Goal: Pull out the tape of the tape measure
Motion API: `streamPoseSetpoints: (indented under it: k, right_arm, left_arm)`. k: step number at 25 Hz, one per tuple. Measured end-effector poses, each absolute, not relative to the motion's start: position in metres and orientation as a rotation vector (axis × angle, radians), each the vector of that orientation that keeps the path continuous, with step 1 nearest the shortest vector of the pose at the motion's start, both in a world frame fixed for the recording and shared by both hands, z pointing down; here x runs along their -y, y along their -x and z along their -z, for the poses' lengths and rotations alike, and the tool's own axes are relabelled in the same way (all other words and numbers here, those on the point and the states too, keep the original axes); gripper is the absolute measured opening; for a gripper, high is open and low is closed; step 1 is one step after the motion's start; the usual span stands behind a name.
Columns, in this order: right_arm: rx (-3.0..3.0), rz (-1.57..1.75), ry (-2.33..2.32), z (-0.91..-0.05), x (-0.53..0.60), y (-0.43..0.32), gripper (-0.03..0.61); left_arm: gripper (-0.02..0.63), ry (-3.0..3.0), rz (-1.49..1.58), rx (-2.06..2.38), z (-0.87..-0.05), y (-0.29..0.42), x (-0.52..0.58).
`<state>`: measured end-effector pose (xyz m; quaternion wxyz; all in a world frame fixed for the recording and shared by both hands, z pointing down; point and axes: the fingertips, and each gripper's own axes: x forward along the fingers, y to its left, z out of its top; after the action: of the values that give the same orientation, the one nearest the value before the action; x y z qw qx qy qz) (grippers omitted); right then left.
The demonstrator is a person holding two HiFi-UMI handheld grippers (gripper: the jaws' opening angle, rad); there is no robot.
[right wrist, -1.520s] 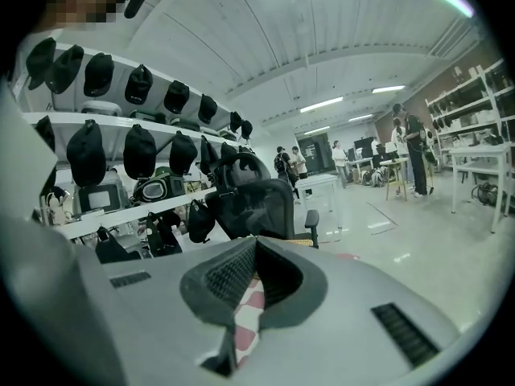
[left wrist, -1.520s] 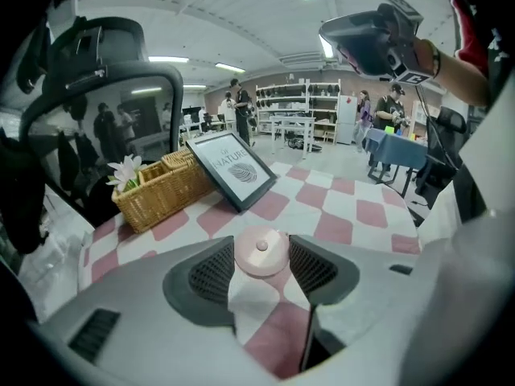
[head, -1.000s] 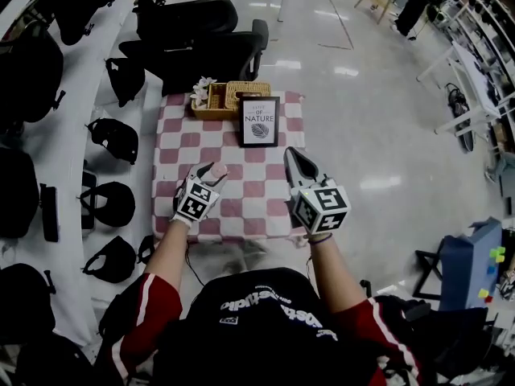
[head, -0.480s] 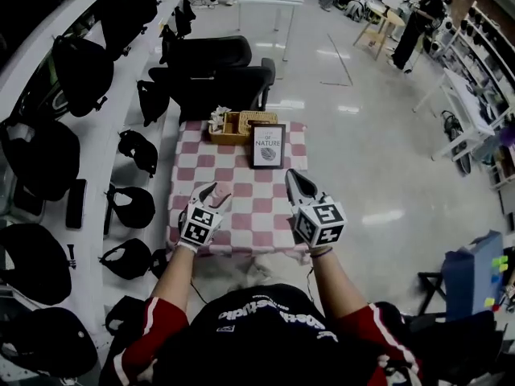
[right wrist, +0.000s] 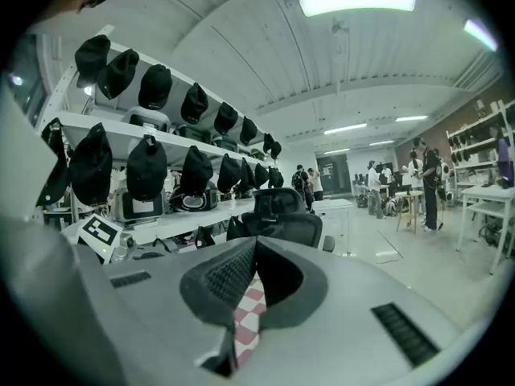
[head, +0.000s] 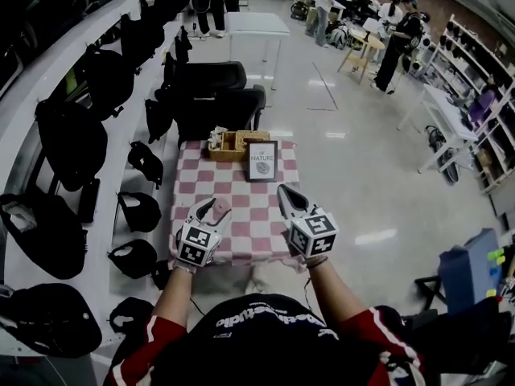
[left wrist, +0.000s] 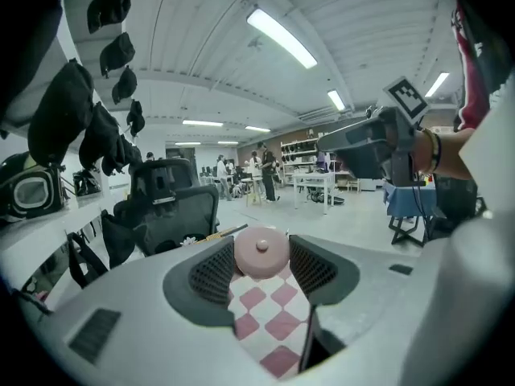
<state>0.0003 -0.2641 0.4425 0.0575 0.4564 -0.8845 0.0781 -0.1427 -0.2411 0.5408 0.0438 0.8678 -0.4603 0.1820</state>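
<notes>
A round pink tape measure [left wrist: 261,253] sits pinched between the black pads of my left gripper [left wrist: 262,257], which is shut on it. No tape shows pulled out. In the head view the left gripper [head: 212,208] hovers over the near left of the checked table [head: 241,240], with the pink tape measure [head: 221,207] at its tip. My right gripper [head: 283,190] hangs over the near right of the table. Its tips meet in the right gripper view [right wrist: 254,252], with nothing between them. From the left gripper view the right gripper [left wrist: 362,143] shows raised at the upper right.
A framed "Nature" print [head: 261,161] and a wicker basket [head: 232,144] stand at the table's far end. Two black office chairs [head: 217,95] are behind it. Shelves of black bags [head: 72,143] line the left. Several people stand far off [head: 394,39].
Both grippers have risen from the table and the head view has lifted, so the table looks smaller and more room shows. The left gripper still holds the pink tape measure.
</notes>
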Motion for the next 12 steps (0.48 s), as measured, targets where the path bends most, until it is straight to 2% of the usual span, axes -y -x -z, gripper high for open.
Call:
streamPoseSetpoints:
  k: [12]
  right_arm:
    - [2.703, -0.184, -1.389, -0.421, 0.218, 0.005, 0.003]
  left_arm:
    - [0.216, -2.714, -0.372, 1.504, -0.460, 0.145, 0.192]
